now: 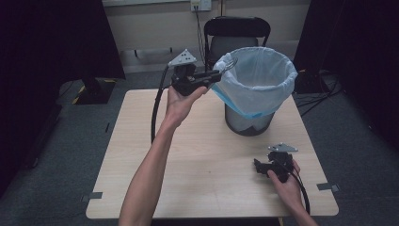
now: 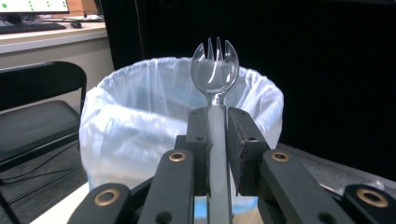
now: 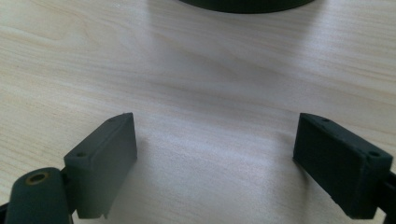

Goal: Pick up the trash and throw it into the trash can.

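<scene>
High view: left gripper (image 1: 214,74) raised at near-left rim of lined bin (image 1: 256,84), jaws clamped on handle of clear spork (image 2: 215,70); spork's long axis pointing over bin mouth. Right gripper (image 1: 258,165) resting near table's (image 1: 197,155) right edge, jaws wide apart, empty.

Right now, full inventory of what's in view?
spork: 1, clear plastic, clamped in the left tongs, head over the bin's near rim
waste bin: 1, dark mesh, far right of table
bin liner: 1, pale blue-white, folded over the bin's rim
table: 1, light wood
chair: 1, black, behind the table
left tongs: 1, black, raised at the bin's rim, shut on the spork
right tongs: 1, black, low over the table near right, open
</scene>
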